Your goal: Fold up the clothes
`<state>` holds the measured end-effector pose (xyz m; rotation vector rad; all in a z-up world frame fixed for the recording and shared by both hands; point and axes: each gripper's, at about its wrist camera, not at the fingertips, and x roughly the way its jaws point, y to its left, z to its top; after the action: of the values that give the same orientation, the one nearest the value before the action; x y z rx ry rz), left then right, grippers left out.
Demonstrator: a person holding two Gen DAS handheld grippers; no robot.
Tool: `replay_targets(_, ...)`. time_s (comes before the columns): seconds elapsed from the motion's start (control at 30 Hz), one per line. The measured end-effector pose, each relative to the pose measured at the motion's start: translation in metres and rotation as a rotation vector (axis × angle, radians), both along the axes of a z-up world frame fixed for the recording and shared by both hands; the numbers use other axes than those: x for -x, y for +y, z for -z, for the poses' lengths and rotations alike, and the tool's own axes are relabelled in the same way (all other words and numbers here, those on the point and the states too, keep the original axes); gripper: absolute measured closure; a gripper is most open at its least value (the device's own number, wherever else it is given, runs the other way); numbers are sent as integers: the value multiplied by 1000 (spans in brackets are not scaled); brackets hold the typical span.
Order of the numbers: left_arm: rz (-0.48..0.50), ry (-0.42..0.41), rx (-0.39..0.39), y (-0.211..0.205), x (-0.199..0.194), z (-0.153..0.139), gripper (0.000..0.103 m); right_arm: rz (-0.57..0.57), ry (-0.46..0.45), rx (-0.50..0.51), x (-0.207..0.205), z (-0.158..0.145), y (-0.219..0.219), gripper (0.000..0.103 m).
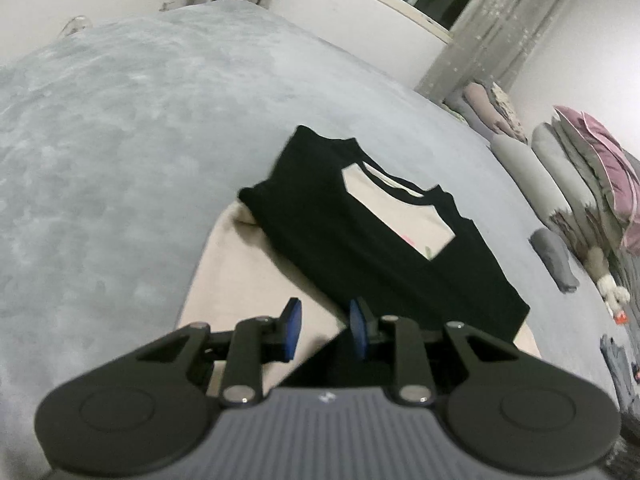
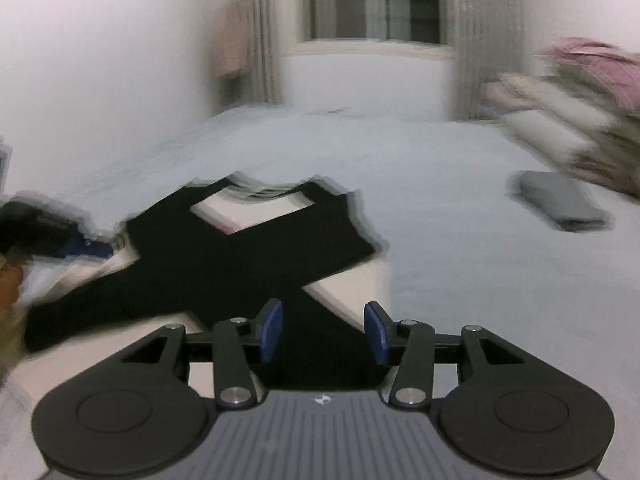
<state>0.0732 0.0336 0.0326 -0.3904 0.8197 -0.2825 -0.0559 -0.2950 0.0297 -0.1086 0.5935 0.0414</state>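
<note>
Up close in the left wrist view, the left gripper [image 1: 324,330] hangs low over a beige-and-black shirt [image 1: 360,240] lying on the grey bed cover [image 1: 120,140]. Its blue-padded fingers [image 1: 291,330] are spread, nothing between them. The black sleeves are folded across the beige chest. Pillows [image 1: 560,172] are piled at the far right, a small folded grey cloth [image 1: 554,258] near them.

Over in the right wrist view, which is blurred, the right gripper [image 2: 323,330] sits above the near part of the shirt [image 2: 248,264], fingers [image 2: 378,332] spread and empty. The left gripper [image 2: 86,247] shows at the left edge beside the shirt. The folded grey cloth [image 2: 564,204] lies far right.
</note>
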Motion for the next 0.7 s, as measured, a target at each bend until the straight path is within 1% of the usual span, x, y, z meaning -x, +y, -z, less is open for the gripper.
replay_targets(0.1,-19,5,5,6,-1,1,79,-122,74,112,-6,13,29,61)
replay_targets(0.13,-26,5,7,9,-2,1,79,-142,91,141,-8,17,35,64)
replay_targets(0.17,-31,5,9,11,-3,1,79,-142,102,163,-10,20,37,72)
replay_targets(0.2,-37,6,10,13,-4,2,79,-143,113,184,-11,23,40,77)
replay_targets(0.23,-41,8,10,15,-4,3,79,-135,119,192,-12,24,40,89)
replay_targets(0.27,-46,11,10,17,-5,4,78,-120,121,187,-12,22,38,97)
replay_targets(0.37,-61,33,40,25,-9,10,78,-110,76,155,3,6,32,98)
replay_targets(0.47,-74,39,64,30,-12,13,78,-134,22,92,26,-16,36,98)
replay_targets(0.5,-76,35,66,31,-12,13,78,-145,28,87,29,-18,40,98)
replay_targets(0.57,-84,33,70,33,-13,13,78,-168,80,109,28,-13,49,98)
replay_targets(0.67,-103,33,73,38,-15,13,78,-183,197,206,20,14,62,97)
replay_targets(0.7,-109,32,74,40,-16,13,78,-198,203,219,21,17,64,97)
